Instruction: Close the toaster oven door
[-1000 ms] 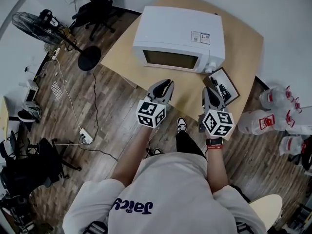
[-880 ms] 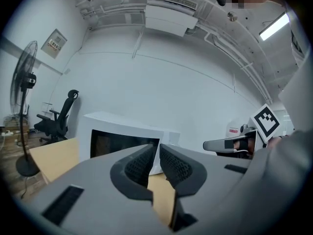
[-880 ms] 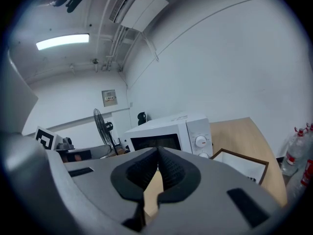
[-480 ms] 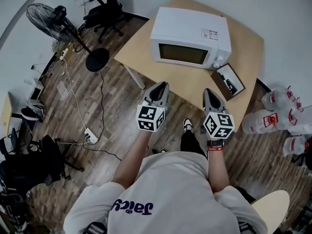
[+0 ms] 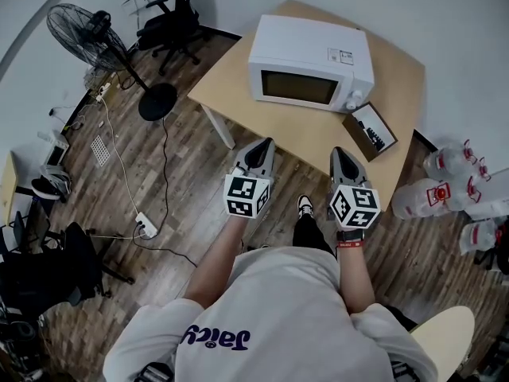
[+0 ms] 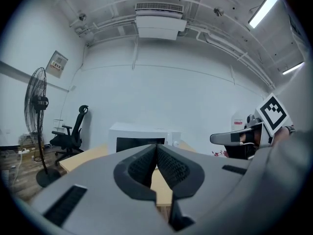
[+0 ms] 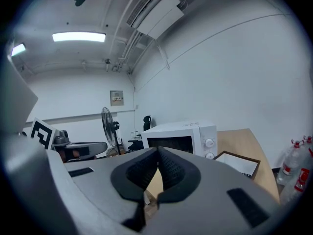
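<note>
The white toaster oven [image 5: 310, 54] stands on the light wooden table [image 5: 231, 82], and its dark glass door [image 5: 298, 87] sits flush with the front. It also shows in the left gripper view [image 6: 142, 138] and the right gripper view [image 7: 181, 138]. My left gripper [image 5: 262, 143] hovers at the table's near edge, well short of the oven. Its jaws have just closed, shut with nothing between them [image 6: 156, 147]. My right gripper [image 5: 340, 151] is level with it, also shut and empty [image 7: 158, 152].
A dark-framed open box [image 5: 370, 130] lies on the table right of the oven. Large water bottles [image 5: 445, 189] stand on the floor at right. A standing fan [image 5: 83, 30], an office chair [image 5: 171, 18] and a cable with a power strip [image 5: 143, 221] are at left.
Both grippers have drawn back from the oven toward the table's near edge, and the oven now looks farther off. The left jaws have come together.
</note>
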`<state>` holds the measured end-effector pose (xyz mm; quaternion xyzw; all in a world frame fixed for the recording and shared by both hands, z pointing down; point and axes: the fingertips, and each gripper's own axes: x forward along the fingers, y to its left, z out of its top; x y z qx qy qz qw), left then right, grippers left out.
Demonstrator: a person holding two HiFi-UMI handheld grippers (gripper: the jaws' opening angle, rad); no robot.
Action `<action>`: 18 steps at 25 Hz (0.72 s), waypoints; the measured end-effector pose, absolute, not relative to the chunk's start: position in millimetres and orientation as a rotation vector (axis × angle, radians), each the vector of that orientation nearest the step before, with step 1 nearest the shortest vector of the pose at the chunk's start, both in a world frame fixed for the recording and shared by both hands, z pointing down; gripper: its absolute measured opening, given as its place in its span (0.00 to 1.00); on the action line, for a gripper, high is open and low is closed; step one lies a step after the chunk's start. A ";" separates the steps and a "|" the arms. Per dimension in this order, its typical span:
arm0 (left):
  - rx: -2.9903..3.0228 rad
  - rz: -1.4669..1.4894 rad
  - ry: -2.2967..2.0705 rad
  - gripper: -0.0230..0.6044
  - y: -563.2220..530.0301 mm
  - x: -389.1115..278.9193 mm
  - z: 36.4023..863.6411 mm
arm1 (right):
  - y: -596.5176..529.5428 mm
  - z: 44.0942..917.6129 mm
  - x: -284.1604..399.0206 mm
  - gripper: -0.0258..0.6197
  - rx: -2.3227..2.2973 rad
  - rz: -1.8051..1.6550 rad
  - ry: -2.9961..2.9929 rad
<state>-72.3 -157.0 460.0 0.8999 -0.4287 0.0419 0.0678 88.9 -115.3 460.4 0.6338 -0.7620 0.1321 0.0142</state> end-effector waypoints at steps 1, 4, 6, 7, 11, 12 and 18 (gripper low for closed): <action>2.714 0.122 -1.289 0.07 -156.7 -71.5 458.4 | -115.3 458.8 88.7 0.06 1.977 0.408 -2.374; 2.723 0.118 -1.275 0.07 -158.9 -67.9 455.5 | -118.2 455.9 89.6 0.06 1.984 0.403 -2.375; 2.727 0.120 -1.264 0.07 -161.3 -65.3 455.4 | -120.4 455.9 90.2 0.06 1.983 0.406 -2.375; 2.727 0.123 -1.258 0.07 -163.0 -63.7 456.2 | -121.7 456.8 90.8 0.06 1.981 0.409 -2.372; 2.694 0.108 -1.214 0.07 -173.0 -52.1 464.7 | -128.3 464.7 97.9 0.06 1.961 0.422 -2.347; 2.662 0.076 -1.184 0.07 -176.5 -47.9 467.2 | -130.3 466.8 101.2 0.06 1.959 0.426 -2.339; 2.521 -0.010 -1.007 0.07 -216.4 -8.1 488.1 | -161.3 483.8 128.8 0.06 1.962 0.471 -2.316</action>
